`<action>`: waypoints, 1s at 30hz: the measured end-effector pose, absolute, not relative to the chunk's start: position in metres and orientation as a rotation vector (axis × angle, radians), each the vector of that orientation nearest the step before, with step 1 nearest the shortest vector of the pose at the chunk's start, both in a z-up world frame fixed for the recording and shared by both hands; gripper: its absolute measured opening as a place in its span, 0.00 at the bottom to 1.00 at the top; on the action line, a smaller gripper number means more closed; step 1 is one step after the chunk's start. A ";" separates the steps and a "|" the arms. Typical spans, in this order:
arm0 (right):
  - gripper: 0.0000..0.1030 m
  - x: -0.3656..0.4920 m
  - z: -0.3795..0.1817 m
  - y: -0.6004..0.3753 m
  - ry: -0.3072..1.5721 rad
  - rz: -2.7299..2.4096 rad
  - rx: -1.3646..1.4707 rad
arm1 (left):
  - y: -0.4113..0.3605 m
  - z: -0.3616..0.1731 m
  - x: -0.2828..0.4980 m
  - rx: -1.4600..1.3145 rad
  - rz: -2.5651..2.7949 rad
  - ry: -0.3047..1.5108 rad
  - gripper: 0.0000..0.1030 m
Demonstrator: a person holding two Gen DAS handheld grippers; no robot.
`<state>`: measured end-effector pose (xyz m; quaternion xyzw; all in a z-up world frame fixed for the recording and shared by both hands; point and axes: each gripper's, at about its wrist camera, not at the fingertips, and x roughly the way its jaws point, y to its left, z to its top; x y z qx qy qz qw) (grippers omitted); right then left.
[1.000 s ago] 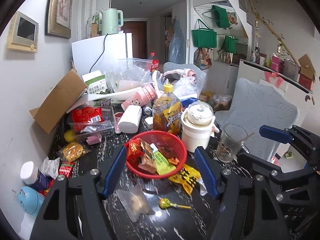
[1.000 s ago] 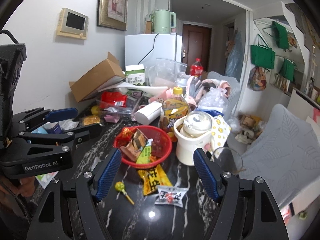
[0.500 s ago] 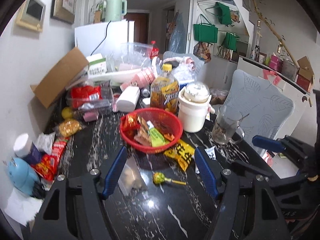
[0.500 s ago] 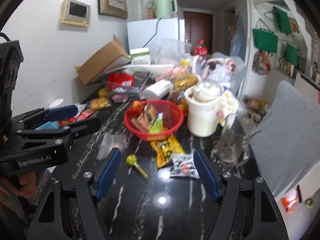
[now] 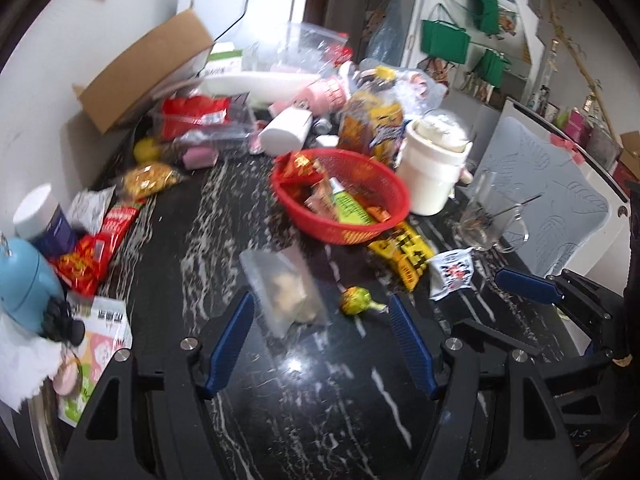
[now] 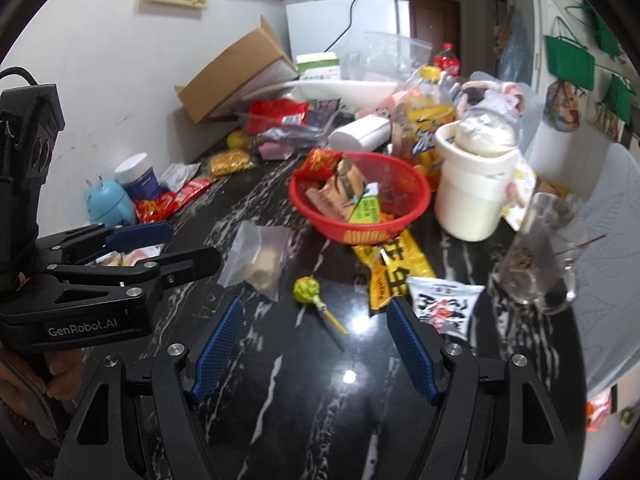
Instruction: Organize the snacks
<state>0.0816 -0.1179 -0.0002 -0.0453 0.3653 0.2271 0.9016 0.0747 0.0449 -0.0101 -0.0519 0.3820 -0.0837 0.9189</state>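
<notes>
A red basket (image 5: 352, 232) (image 6: 332, 229) holding several snack packets sits mid-table. In front of it lie a clear zip bag (image 5: 286, 292) (image 6: 256, 254), a green lollipop (image 5: 356, 302) (image 6: 307, 290), a yellow packet (image 5: 404, 250) (image 6: 392, 266) and a white packet (image 5: 452, 274) (image 6: 444, 304). My left gripper (image 5: 320, 312) is open and empty, just before the zip bag and lollipop. My right gripper (image 6: 314, 316) is open and empty, near the lollipop. Each gripper shows in the other's view: the right one (image 5: 532, 286), the left one (image 6: 160, 240).
A white jar (image 5: 434, 170) (image 6: 472, 192) and a glass mug (image 5: 488, 220) (image 6: 540, 256) stand right of the basket. Red and yellow packets (image 5: 96, 248), a blue gadget (image 6: 108, 204), a white-lidded tub (image 5: 44, 220), a cardboard box (image 6: 236, 76) and clutter fill the left and back.
Both grippers have pulled back toward the near table edge and tilted down. The basket looks farther off, and the zip bag, lollipop and packets now lie close before the fingers. Both stay open.
</notes>
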 end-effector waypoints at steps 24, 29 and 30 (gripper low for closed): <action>0.55 0.157 -0.070 -0.078 0.967 0.564 -0.108 | 0.088 -0.058 0.109 -0.185 -0.117 0.883 0.67; 0.43 0.167 -0.079 -0.076 0.993 0.581 -0.108 | 0.085 -0.063 0.121 -0.205 -0.136 0.901 0.67; 0.42 0.169 -0.080 -0.075 0.997 0.588 -0.108 | 0.085 -0.064 0.123 -0.213 -0.140 0.905 0.67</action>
